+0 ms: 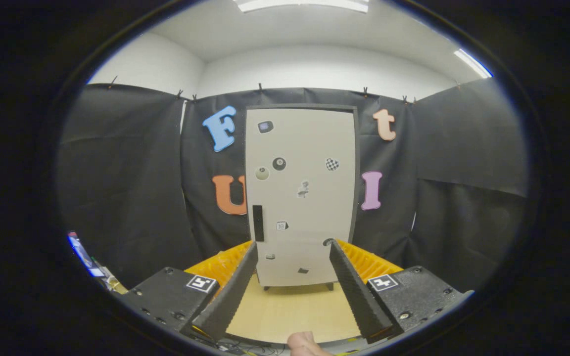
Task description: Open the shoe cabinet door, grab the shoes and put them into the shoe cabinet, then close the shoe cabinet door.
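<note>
Currently, tongs: the tongs [292,254] are held level and aimed at the cabinet; the two fingers stand well apart with nothing between them but open air and the view of the door.
Cabinet: the shoe cabinet [301,198] stands upright against the booth's black cloth wall, beyond the fingertips and roughly centred in the gap between them.
Door: the cabinet door [309,143] is closed, a pale flat panel inside a dark frame (no gap visible along its edges).
Handle: a dark vertical handle [258,223] sits near the door's left edge, low on the panel, just above the tip of the left finger as seen from the tongs' camera.
Door markings: several small stickers [279,163] are scattered over the panel, too small to make out in detail.
Table: the cabinet rests on short dark feet on a light wooden table [290,309], whose bare top stretches from the cabinet's base back toward the tongs.
Hand: a fingertip of the person's hand [305,343] shows beneath the tongs, at the near edge of the table.
Shoes: cannot tell where they are from this view.
Surroundings: white wall and ceiling with lit strip lights above the cloth (cloth pinned along its top edge with clips).
Contact: tongs are well apart from the cabinet, touching nothing.
</note>
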`<state>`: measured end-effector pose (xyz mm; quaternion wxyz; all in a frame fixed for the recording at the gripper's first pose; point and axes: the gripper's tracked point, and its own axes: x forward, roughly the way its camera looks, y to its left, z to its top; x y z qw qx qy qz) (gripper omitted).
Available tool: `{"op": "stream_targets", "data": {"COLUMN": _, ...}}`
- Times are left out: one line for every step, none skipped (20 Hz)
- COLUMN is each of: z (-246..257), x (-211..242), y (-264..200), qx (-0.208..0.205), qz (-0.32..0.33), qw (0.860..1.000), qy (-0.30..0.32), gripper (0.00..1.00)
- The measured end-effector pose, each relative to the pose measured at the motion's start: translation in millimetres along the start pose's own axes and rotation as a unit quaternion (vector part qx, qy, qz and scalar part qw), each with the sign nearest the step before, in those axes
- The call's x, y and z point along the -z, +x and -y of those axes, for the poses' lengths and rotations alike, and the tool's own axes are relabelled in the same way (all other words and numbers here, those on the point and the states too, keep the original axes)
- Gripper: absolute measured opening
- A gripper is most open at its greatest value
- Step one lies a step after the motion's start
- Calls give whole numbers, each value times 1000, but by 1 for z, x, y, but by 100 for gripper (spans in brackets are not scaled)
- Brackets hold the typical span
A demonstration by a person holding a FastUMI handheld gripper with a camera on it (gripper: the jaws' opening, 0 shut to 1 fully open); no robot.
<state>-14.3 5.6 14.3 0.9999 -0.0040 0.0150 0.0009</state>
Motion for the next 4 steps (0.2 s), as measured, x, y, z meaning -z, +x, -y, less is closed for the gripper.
{"op": "stream_targets", "data": {"z": 0, "x": 0, "y": 1, "qx": 1, "qz": 1, "qw": 1000, "qy": -1, "gripper": 97}}
{"op": "stream_targets", "data": {"z": 0, "x": -1, "y": 2, "qx": 0, "qz": 4, "qw": 1000, "qy": -2, "gripper": 97}}
{"op": "stream_targets", "data": {"z": 0, "x": -1, "y": 4, "qx": 0, "qz": 6, "qw": 1000, "qy": -3, "gripper": 97}}
{"op": "stream_targets", "data": {"z": 1, "x": 0, "y": 5, "qx": 1, "qz": 6, "qw": 1000, "qy": -2, "gripper": 97}}
